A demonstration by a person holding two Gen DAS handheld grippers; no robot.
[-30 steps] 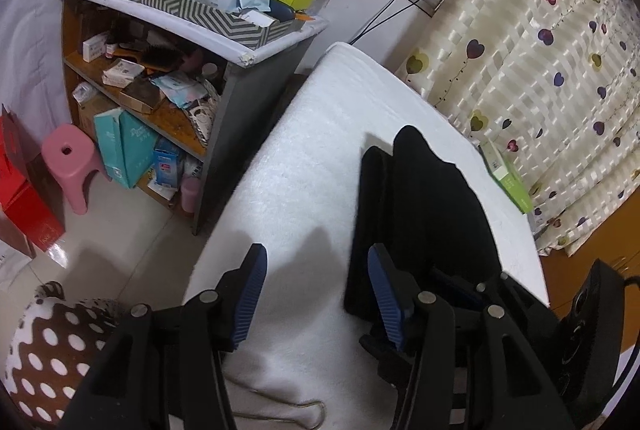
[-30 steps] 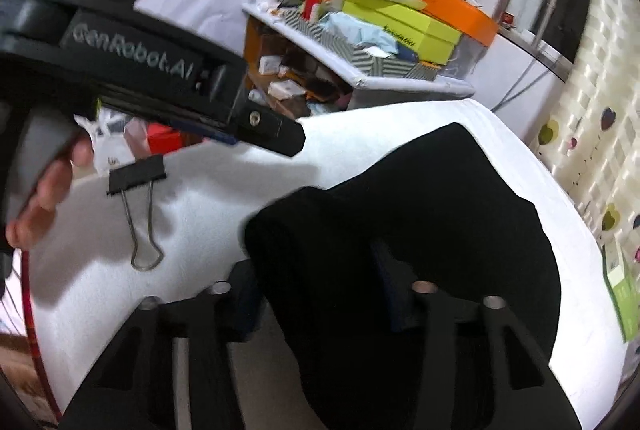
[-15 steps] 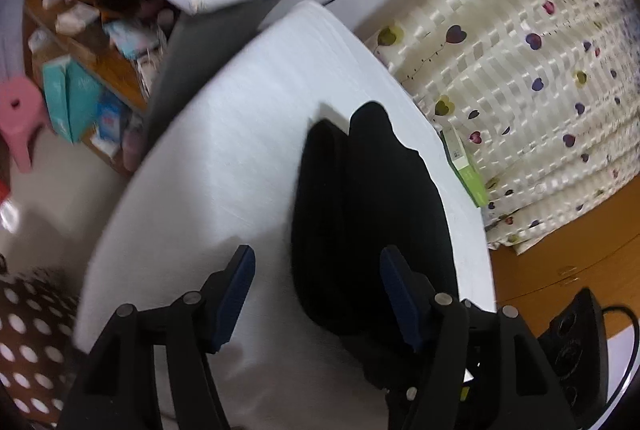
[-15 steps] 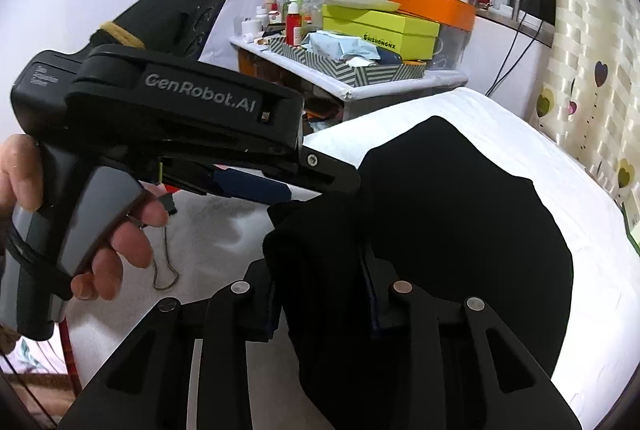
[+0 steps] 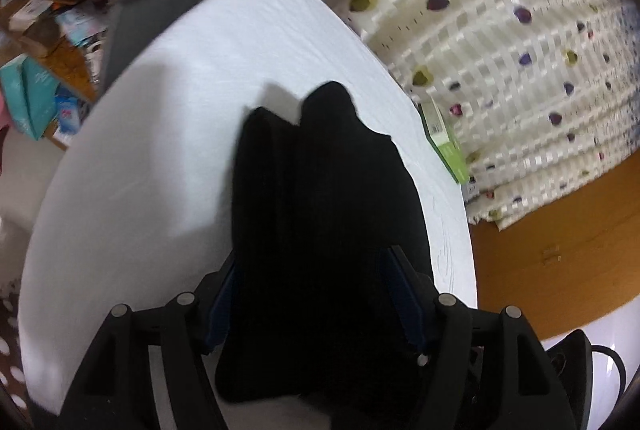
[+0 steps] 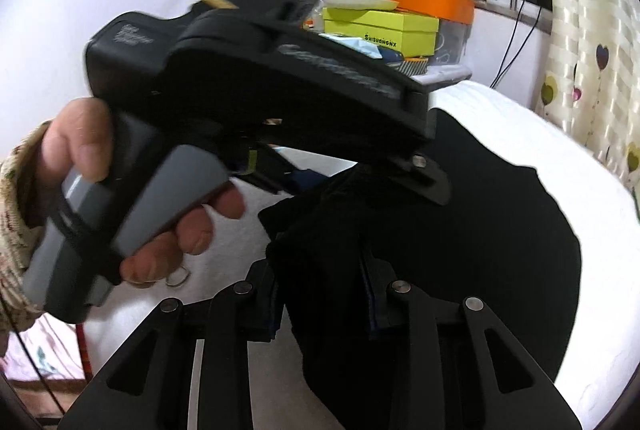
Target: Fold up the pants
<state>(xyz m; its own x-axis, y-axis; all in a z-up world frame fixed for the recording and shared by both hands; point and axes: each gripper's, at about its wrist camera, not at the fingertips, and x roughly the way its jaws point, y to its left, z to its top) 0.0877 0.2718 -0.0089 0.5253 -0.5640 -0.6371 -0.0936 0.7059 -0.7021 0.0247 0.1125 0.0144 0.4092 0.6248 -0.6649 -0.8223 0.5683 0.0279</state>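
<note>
Pants lying black on white table, long axis running away from both cameras toward far table edge. Left gripper spread wide astride near end. Right gripper clamped on bunched near fold.

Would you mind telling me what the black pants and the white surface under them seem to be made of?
The black pants: soft matte fabric, perhaps knit, bunching in thick folds without shine. The white surface: apparently a textured cloth cover, showing fine woven grain and no gloss.
</note>
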